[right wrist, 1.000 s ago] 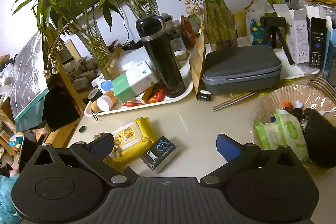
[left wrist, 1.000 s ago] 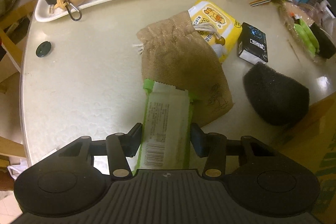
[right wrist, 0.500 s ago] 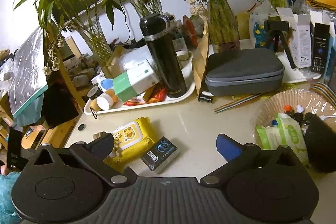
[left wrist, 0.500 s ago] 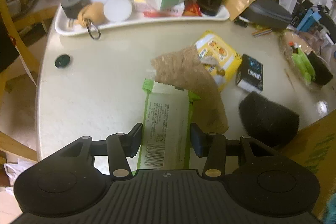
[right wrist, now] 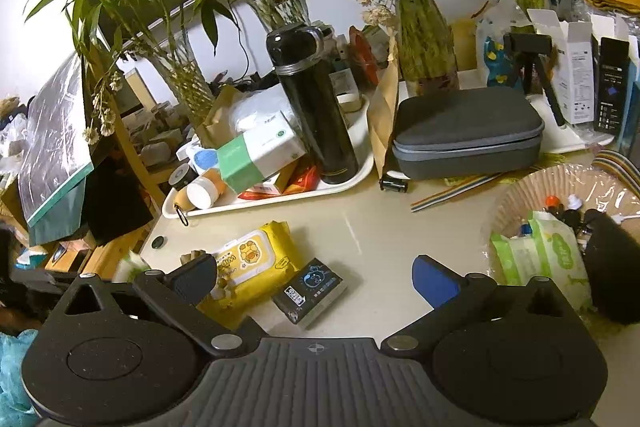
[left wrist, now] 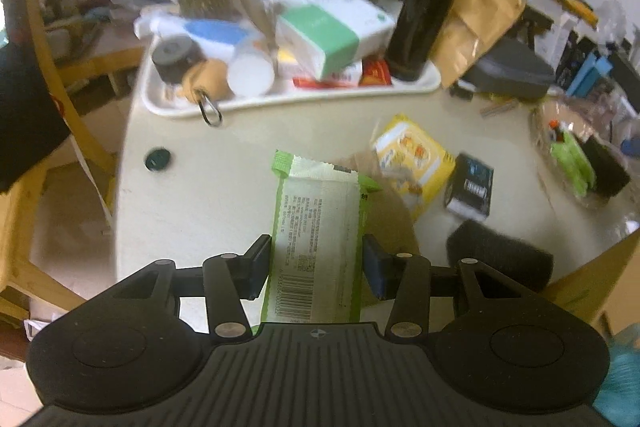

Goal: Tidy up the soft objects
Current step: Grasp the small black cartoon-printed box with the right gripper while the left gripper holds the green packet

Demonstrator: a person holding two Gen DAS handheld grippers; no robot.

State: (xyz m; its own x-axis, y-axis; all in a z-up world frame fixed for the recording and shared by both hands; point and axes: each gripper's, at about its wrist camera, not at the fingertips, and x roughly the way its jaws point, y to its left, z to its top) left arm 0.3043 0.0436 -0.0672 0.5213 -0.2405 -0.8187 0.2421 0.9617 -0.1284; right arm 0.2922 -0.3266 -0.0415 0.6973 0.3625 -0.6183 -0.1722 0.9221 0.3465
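My left gripper is shut on a green and white wipes packet, held above the round table. Mostly hidden behind the packet lies a brown burlap pouch. On the table beyond are a yellow wipes pack, a small black tissue pack and a black fuzzy pouch. My right gripper stands open over the table with nothing between its fingers. A wicker basket at the right holds green wipes packs and a black item.
A white tray at the back carries a black flask, a green and white box and small bottles. A grey zip case sits behind the basket. Vases with bamboo stand along the far side. A wooden chair frame is left of the table.
My left gripper has risen and tilted up with the wipes packet, so the tray and plants now show and the burlap pouch sits lower behind the packet. The right gripper has kept still.
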